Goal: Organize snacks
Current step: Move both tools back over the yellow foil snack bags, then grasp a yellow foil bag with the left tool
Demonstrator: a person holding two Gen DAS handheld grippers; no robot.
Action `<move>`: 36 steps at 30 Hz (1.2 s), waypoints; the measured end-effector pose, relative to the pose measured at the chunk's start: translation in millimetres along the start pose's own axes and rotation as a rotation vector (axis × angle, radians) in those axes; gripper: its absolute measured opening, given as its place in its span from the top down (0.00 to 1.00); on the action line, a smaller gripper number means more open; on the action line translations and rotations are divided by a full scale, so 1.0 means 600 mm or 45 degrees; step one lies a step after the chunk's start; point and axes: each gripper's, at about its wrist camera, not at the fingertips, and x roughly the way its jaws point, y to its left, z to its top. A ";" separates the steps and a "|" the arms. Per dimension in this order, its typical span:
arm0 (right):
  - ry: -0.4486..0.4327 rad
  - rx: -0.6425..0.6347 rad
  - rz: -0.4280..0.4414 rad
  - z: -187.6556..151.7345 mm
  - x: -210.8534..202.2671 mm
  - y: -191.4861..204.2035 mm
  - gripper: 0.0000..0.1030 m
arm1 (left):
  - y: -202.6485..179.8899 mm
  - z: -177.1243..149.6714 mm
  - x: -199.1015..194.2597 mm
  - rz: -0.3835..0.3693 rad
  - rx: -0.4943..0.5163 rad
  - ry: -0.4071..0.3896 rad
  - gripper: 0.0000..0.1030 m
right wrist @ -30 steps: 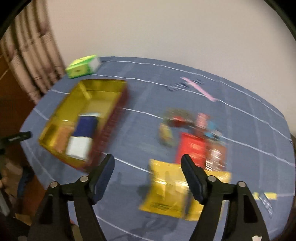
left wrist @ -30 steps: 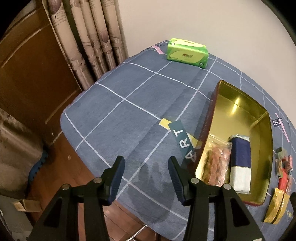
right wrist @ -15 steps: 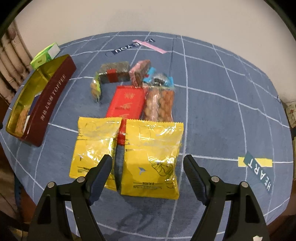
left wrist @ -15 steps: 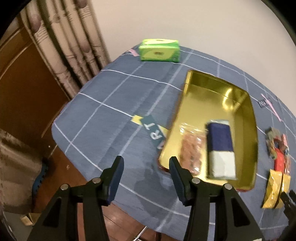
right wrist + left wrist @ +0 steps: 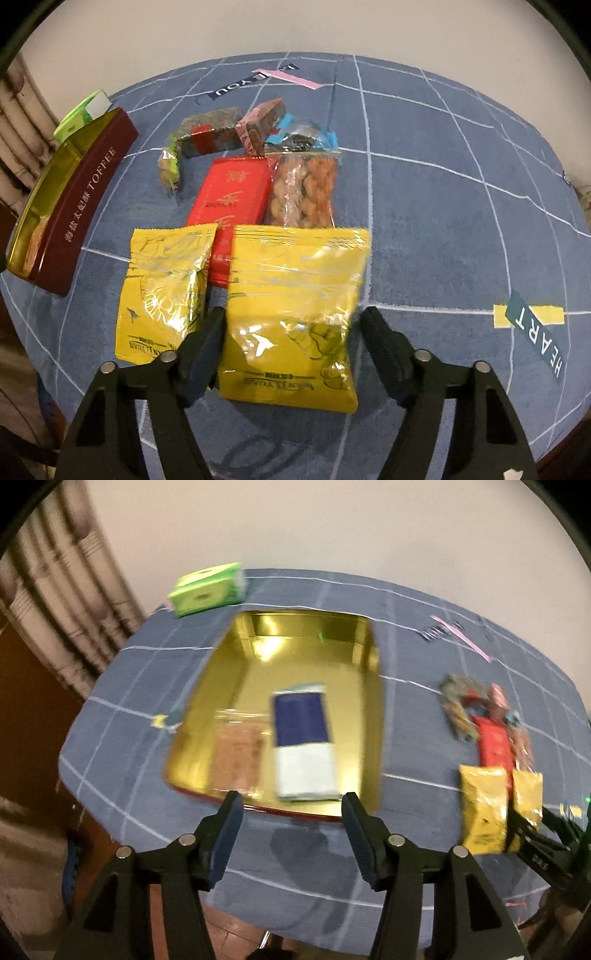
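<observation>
The right gripper straddles the nearer yellow snack bag — its jaws have just been closing and stand around the bag's sides, pads apart from the foil. The bag lies flat on the blue checked tablecloth, long axis running away from the camera, its print upside down, crinkled and glossy. Just left lies a second yellow bag. The left gripper hangs open and empty — jaws just widening — above the gold tin.

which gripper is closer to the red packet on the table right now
Right. The right gripper straddles a yellow bag lying just in front of the red packet. The left gripper hangs by the gold tin, well aside.
</observation>
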 end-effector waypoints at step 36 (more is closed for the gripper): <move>-0.043 0.019 -0.012 -0.034 -0.022 -0.090 0.45 | -0.288 -0.017 0.066 -0.351 0.221 0.299 0.35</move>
